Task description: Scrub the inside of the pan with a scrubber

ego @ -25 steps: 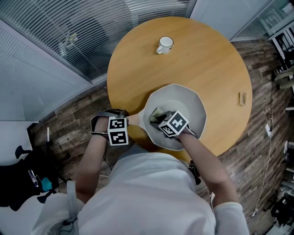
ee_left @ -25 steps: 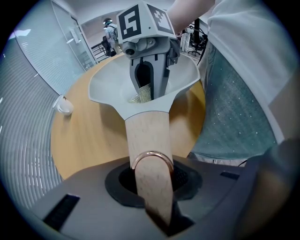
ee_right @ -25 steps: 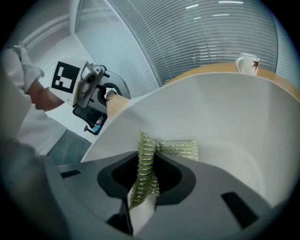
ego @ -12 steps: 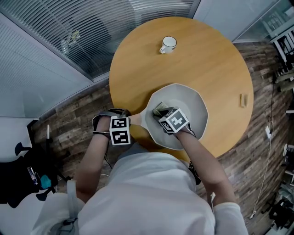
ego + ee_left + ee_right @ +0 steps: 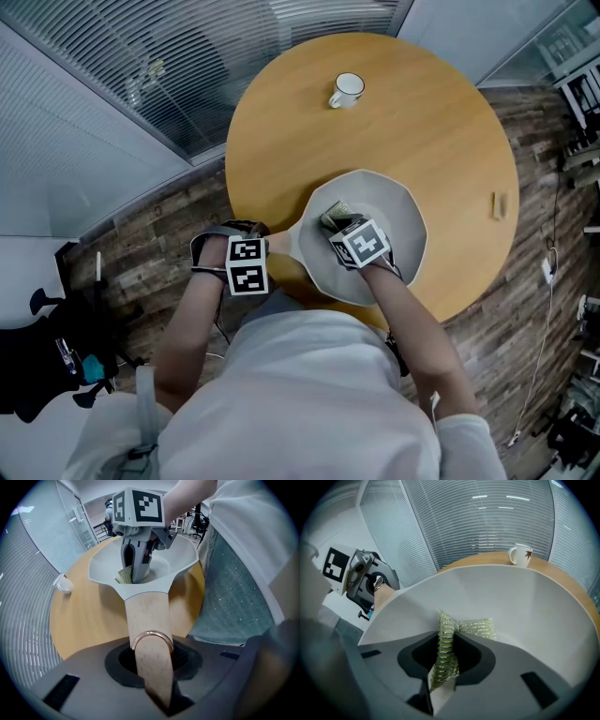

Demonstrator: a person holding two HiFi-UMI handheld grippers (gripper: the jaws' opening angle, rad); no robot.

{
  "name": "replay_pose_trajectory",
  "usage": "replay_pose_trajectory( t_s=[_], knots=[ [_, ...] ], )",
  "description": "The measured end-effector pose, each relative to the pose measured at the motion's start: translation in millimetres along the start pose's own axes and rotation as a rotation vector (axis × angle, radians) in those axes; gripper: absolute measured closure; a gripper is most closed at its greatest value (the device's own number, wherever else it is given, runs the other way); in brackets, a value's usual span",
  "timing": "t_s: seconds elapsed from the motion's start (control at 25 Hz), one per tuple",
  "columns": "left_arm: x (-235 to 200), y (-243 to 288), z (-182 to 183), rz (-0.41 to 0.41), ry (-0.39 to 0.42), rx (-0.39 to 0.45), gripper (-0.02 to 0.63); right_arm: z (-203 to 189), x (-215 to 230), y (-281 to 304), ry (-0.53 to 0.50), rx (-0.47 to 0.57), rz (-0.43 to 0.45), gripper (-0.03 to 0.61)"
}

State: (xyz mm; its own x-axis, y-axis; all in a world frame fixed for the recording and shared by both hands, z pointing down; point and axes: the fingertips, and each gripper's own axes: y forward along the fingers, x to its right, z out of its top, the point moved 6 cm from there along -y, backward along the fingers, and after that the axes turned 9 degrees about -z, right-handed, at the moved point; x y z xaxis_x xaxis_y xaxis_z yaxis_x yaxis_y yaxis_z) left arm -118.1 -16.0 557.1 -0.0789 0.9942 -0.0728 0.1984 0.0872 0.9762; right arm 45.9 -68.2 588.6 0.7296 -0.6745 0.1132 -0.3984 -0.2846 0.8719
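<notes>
A white pan [image 5: 405, 208] sits on the round wooden table [image 5: 422, 122], its pale wooden handle [image 5: 281, 245] pointing toward the person. My left gripper [image 5: 270, 247] is shut on that handle [image 5: 146, 616], just behind its metal ring [image 5: 151, 637]. My right gripper [image 5: 337, 223] reaches into the pan and is shut on a green-yellow mesh scrubber [image 5: 446, 641]. The scrubber's free end [image 5: 477, 627] lies against the pan's inner wall [image 5: 515, 606] near the handle side. In the left gripper view the right gripper [image 5: 135, 559] presses the scrubber [image 5: 123, 576] down in the pan [image 5: 180, 559].
A white mug [image 5: 345, 90] stands at the table's far side, also seen as the mug [image 5: 520, 554] past the pan rim. A small tan object [image 5: 496, 203] lies near the table's right edge. Glass walls with blinds [image 5: 187, 75] stand beyond the table.
The right gripper has pushed the scrubber a little farther away from the person across the pan's inside. The left gripper still holds the handle in place.
</notes>
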Motion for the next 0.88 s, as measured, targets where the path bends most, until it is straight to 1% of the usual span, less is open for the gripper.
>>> replay_pose_trajectory(
  t_s=[0.32, 0.64, 0.88],
  knots=[
    [0, 0, 1, -0.004, 0.0, 0.008, 0.518, -6, 18, -5, -0.02, -0.012, -0.084, 0.48],
    [0, 0, -3, -0.003, -0.001, 0.006, 0.518, -15, 43, -13, 0.052, -0.016, -0.147, 0.48],
    [2, 1, -4, -0.002, -0.002, 0.007, 0.518, -27, 54, -20, 0.087, -0.035, -0.169, 0.482]
  ],
)
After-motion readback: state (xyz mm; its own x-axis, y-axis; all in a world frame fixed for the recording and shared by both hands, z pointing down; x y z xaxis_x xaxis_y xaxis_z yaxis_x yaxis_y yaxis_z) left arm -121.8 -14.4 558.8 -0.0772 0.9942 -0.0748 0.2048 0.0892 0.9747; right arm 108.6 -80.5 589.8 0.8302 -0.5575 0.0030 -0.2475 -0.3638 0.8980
